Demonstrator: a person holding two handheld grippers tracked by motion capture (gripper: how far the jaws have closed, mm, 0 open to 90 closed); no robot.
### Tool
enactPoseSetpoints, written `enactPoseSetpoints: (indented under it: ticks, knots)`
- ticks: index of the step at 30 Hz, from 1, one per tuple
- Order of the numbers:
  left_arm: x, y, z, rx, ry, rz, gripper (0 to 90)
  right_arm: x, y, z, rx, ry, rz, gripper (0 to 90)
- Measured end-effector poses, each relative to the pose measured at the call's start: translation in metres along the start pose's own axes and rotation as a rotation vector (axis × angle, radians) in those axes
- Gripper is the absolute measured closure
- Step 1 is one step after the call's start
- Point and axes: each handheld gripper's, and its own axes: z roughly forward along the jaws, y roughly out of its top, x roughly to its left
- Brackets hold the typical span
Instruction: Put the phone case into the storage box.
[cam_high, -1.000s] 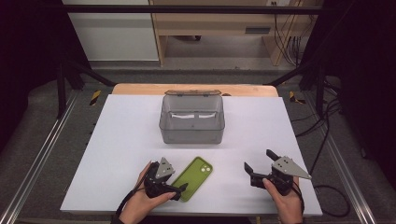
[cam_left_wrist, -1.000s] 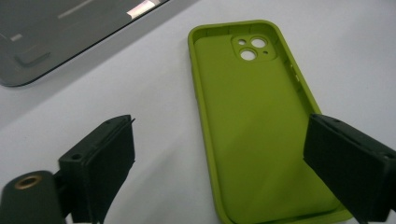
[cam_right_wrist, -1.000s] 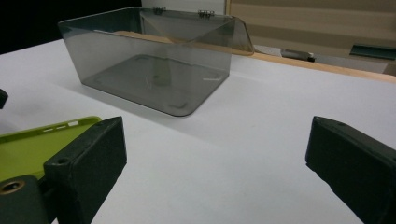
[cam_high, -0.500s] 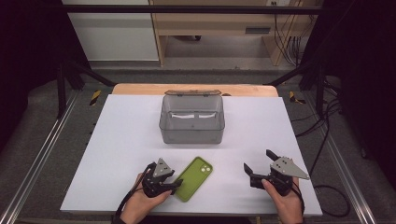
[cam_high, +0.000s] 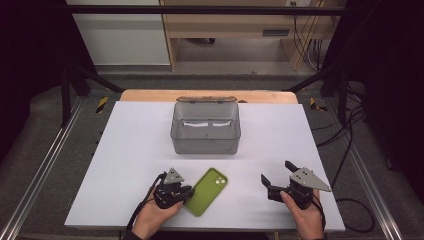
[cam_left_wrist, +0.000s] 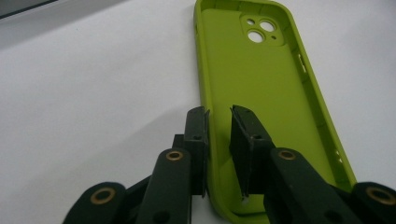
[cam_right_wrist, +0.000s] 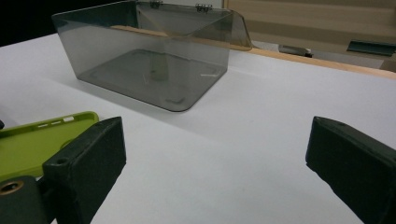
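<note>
Now left gripper (cam_left_wrist: 219, 116) straddles the lime-green silicone phone case's (cam_left_wrist: 261, 93) side wall, jaws narrow, maybe not pinching yet. Right gripper (cam_high: 276, 175) rests wide apart on the white table (cam_high: 130, 135), near the smoky translucent plastic box (cam_high: 205, 131).

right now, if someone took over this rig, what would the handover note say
Left hand-held gripper: jaws astride the near left rim of the green phone case, nearly closed on it; whether they pinch it yet is unclear.
Right hand-held gripper: wide open, holding nothing, resting on the table to the right of the case.
The case lies flat on the table, hollow side up, in front of the clear grey box, whose lid is open.
Done: left gripper lined up on the case.
Left: probably lift the case and place it in the box.
</note>
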Motion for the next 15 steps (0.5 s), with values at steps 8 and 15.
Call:
enactPoseSetpoints:
  ticks: [8, 15]
  knots:
    - [0.0050, -0.0002, -0.0016, -0.009, -0.006, -0.020, 86.5, 0.0004, -0.0015, 0.0011, 0.010, 0.006, -0.004, 5.2]
    - [0.0026, -0.0034, -0.0071, -0.065, 0.020, 0.016, 88.1, 0.0050, 0.0000, 0.0013, 0.000, 0.013, -0.014, 4.8]
